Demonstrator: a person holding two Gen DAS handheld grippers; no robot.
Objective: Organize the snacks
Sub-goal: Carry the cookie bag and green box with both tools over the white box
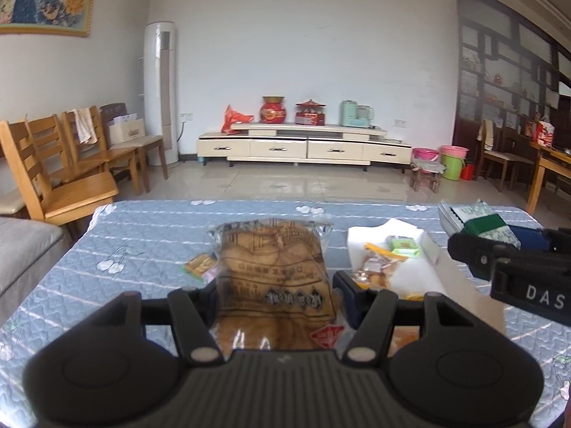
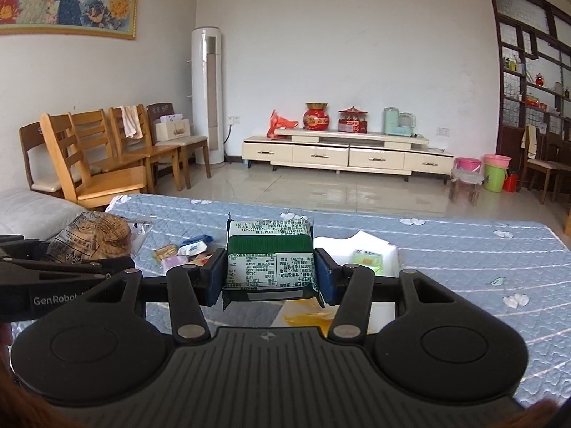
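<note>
My left gripper (image 1: pixel 276 285) is shut on a brown bread packet (image 1: pixel 274 271) and holds it above the table. The packet also shows in the right wrist view (image 2: pixel 92 237) at the left. My right gripper (image 2: pixel 270 276) is shut on a green and white biscuit pack (image 2: pixel 270 258), held above the table. That pack shows in the left wrist view (image 1: pixel 485 223) at the right. A white tray (image 1: pixel 399 249) with a few snacks lies between them; it shows in the right wrist view (image 2: pixel 390 251) too. Small loose snacks (image 2: pixel 185 249) lie on the blue quilted tablecloth (image 2: pixel 464 249).
Wooden chairs (image 1: pixel 64 164) and a grey sofa (image 1: pixel 21 249) stand left of the table. A small yellow-green packet (image 1: pixel 200 265) lies on the cloth. A cream TV cabinet (image 1: pixel 303 146) stands against the far wall.
</note>
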